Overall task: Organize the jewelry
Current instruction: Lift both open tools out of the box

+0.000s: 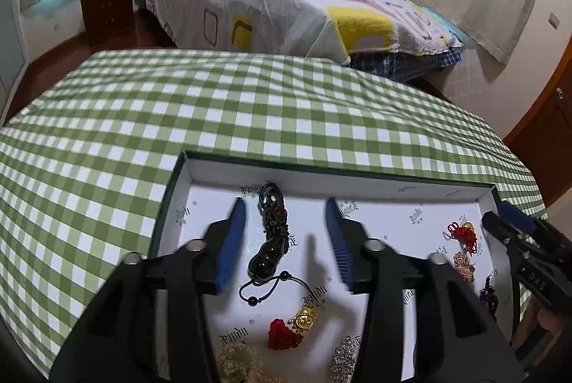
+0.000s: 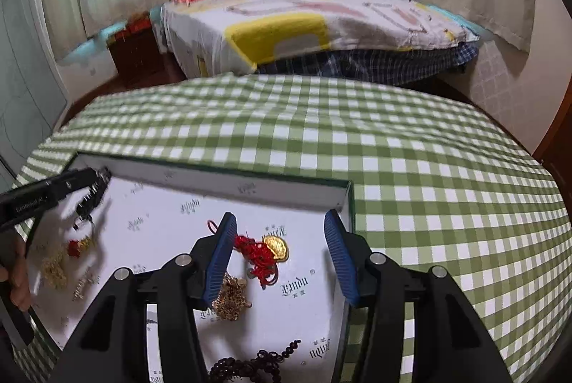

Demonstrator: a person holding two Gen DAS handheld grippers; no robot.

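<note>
Left gripper [image 1: 286,240]: jaws stand apart and hold nothing, poised over a dark cord necklace with a black pendant [image 1: 269,240], which lies loose on the tray floor between the blue pads without touching either. At 6 o'clock from the pendant lie a red beaded heart [image 1: 284,334] and, touching it at its 1 o'clock, a gold charm [image 1: 305,315]. A pale bead strand [image 1: 236,361] sits at the lower edge, and a rhinestone piece [image 1: 343,359] at 5 o'clock.

Right gripper [image 2: 280,249]: jaws likewise apart, gripping nothing. A red knotted cord with a gold ingot charm [image 2: 266,252] lies between the pads, close to the left pad. At 7 o'clock from it rests a gold chain cluster [image 2: 230,297], partly behind that pad; a dark wooden bead bracelet [image 2: 250,365] lies at 6 o'clock near the frame's bottom.

All pieces rest inside one shallow white-lined box tray [image 2: 250,177] with a green outer wall, set on a green checked tablecloth [image 2: 429,168]. No jewelry is visible on the cloth outside the tray.

Progress, as a judgement: gathering appears complete or nearly so, since every visible item is inside the tray. The pieces lie separated from one another, apart from the touching heart and charm. What may remain is only spacing or straightening of cords; no compartments are visible.
</note>
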